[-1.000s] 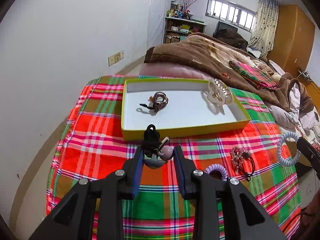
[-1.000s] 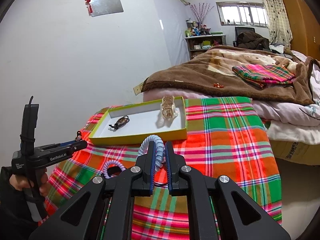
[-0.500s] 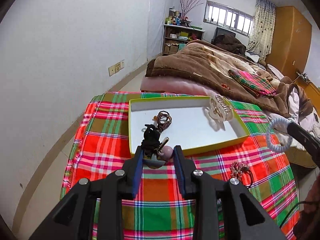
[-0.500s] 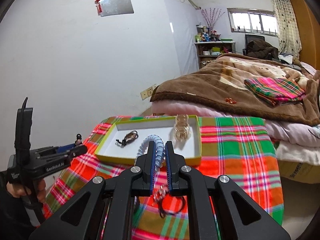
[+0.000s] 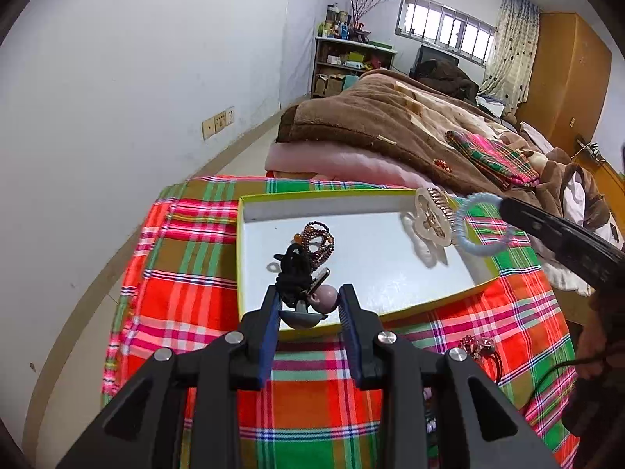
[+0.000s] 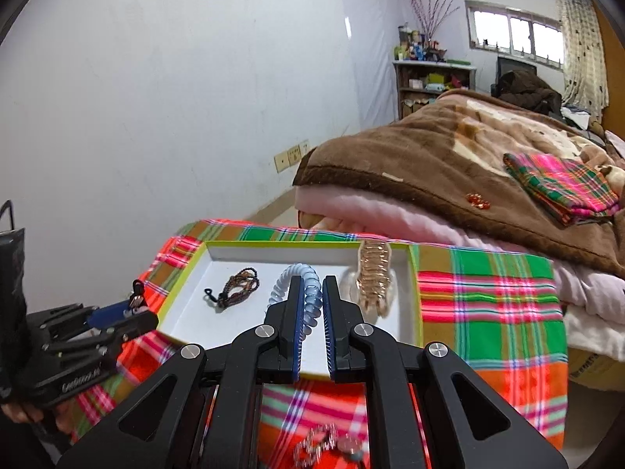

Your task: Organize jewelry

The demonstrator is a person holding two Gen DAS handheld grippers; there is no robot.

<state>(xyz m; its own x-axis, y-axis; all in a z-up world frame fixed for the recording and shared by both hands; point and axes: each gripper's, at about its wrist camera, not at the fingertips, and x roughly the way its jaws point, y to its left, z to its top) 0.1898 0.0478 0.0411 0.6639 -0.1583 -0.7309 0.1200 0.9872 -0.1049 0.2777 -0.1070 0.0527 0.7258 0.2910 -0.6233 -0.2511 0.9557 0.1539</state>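
A yellow-rimmed white tray (image 5: 351, 195) (image 6: 273, 245) lies on the plaid cloth. It holds a brown beaded bracelet (image 5: 318, 236) (image 6: 238, 287) and a pearly hair claw (image 5: 431, 219) (image 6: 373, 277). My left gripper (image 5: 308, 303) is shut on a black hair tie with a mauve bead (image 5: 300, 277), over the tray's near edge. My right gripper (image 6: 310, 293) is shut on a pale blue coil hair tie (image 6: 300, 281) (image 5: 474, 226), held above the tray.
A sparkly pink hair tie (image 5: 478, 348) (image 6: 324, 443) lies on the plaid cloth (image 5: 187, 265) in front of the tray. A bed with a brown blanket (image 6: 449, 156) and pink quilt stands behind. A white wall runs along the left.
Both grippers have moved forward toward the tray with their hair ties. The blue coil tie now hangs above the tray by the hair claw.
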